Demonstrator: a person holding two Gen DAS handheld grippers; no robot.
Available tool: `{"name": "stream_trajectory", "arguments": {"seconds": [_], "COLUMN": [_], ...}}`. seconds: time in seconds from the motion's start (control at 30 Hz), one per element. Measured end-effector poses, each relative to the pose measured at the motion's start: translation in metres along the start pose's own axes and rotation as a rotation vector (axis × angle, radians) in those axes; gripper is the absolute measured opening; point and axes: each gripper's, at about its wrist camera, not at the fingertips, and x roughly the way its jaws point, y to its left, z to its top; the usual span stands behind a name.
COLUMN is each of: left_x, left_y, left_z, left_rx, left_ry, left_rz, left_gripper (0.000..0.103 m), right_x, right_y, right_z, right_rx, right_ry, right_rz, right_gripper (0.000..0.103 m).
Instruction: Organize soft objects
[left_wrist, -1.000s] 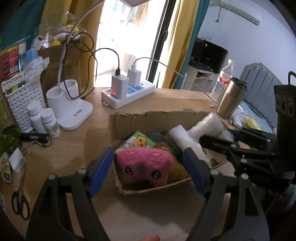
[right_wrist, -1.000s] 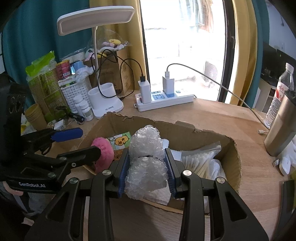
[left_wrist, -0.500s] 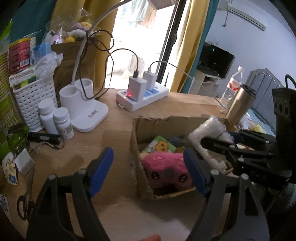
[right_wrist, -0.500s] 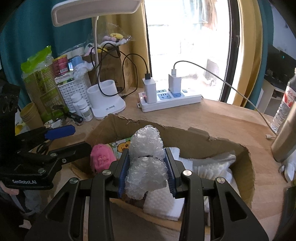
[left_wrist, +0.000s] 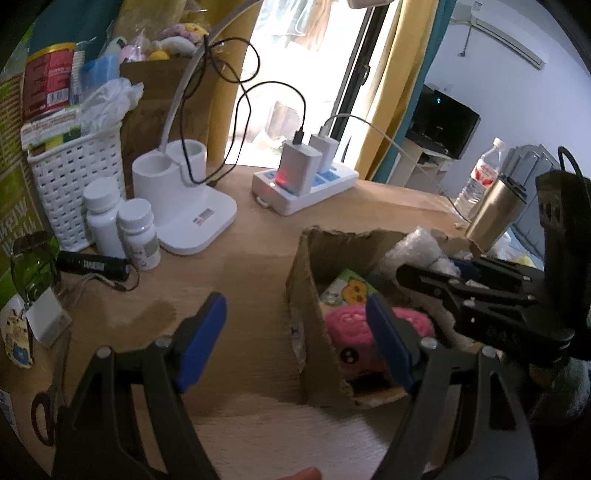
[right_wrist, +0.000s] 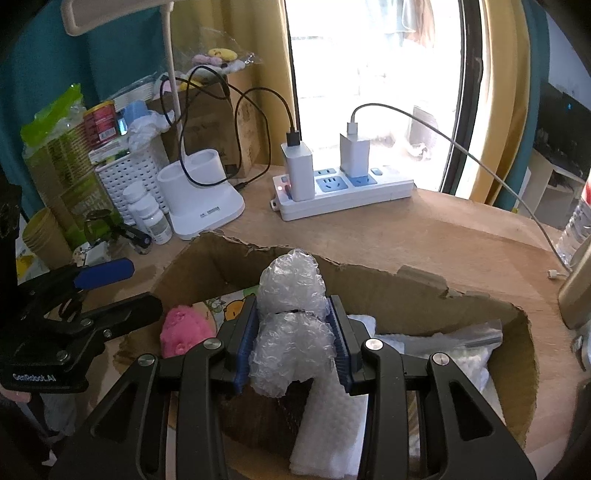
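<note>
Here the right gripper (right_wrist: 293, 338) is pinching a roll of bubble wrap (right_wrist: 290, 321) over the cardboard box (right_wrist: 369, 284). The left gripper (left_wrist: 295, 339) is hanging with its fingers spread and nothing between them, over the box's left wall. A pink plush toy (left_wrist: 349, 332) is lying inside the box.

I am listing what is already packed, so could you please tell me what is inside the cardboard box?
Inside the cardboard box lie a pink plush toy, a cartoon-printed packet, white foam sheet and a clear bag. The bubble wrap roll hides whatever is beneath.
</note>
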Motion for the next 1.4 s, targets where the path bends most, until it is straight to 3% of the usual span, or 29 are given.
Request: {"name": "stream_trajectory", "arguments": {"seconds": [0.1, 0.23, 0.37, 1.4], "left_x": [0.001, 0.002, 0.0, -0.059], "left_y": [0.001, 0.0, -0.001, -0.056], "left_z": [0.0, -0.001, -0.001, -0.017], "left_rx": [-0.003, -0.004, 0.0, 0.088], "left_ry": [0.0, 0.002, -0.004, -0.088], "left_rz": [-0.001, -0.003, -0.003, -0.042], "left_gripper": [0.079, 0.079, 0.079, 0.079], "right_x": [0.004, 0.005, 0.001, -0.083], "right_y": [0.0, 0.001, 0.001, 0.001], "right_z": [0.001, 0.0, 0.001, -0.027], "right_rx": [0.0, 0.003, 0.005, 0.017], "right_ry": [0.006, 0.004, -0.005, -0.126], "right_rz": [-0.004, -0.011, -0.013, -0.063], "right_gripper": [0.04, 0.053, 0.057, 0.057]}}
